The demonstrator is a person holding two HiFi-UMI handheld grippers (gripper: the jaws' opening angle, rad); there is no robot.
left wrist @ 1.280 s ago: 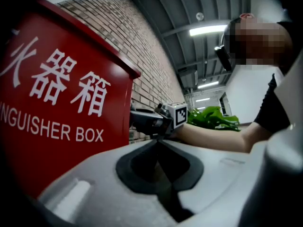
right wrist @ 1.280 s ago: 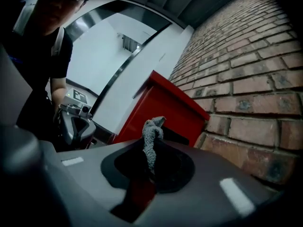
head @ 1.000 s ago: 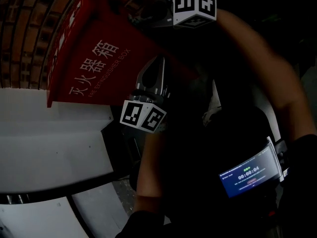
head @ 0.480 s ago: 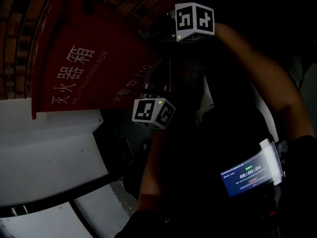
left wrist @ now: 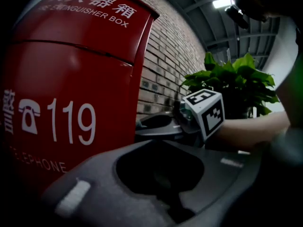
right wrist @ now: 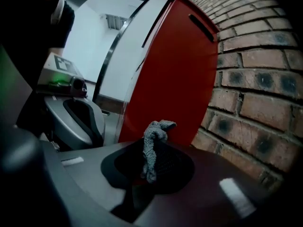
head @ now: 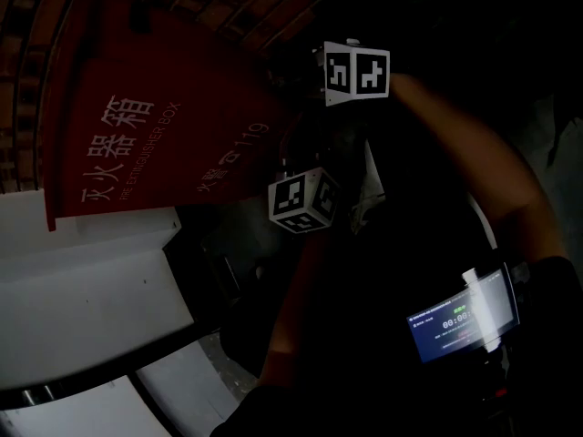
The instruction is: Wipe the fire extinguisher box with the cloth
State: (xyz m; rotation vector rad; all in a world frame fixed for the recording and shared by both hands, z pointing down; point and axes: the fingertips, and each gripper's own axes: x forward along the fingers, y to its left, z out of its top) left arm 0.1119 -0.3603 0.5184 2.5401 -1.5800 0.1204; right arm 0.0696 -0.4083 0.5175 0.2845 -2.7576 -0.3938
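Red fire extinguisher box with white lettering and "119" on its front, standing against a brick wall. My right forearm reaches in from the side away from the box and bends towards the box's far edge. It carries my right gripper, whose marker cube sits just off that edge. My right jaws are closed on the grey cloth, which stands up between them in a bunched twist, near the box's narrow side; I cannot tell if it touches the metal. My left forearm rises from below. It points my left gripper at the box's front, near the "119", and its marker cube lies just off the box's lower corner. My left jaws are drawn together with nothing between them. A potted plant stands beyond the box, along the wall.

Compared with one second ago, the head view shows more of the box's front: the "119" has come into sight. My left cube has drawn closer to my right cube, while my right cube has kept its place by the box's far edge.
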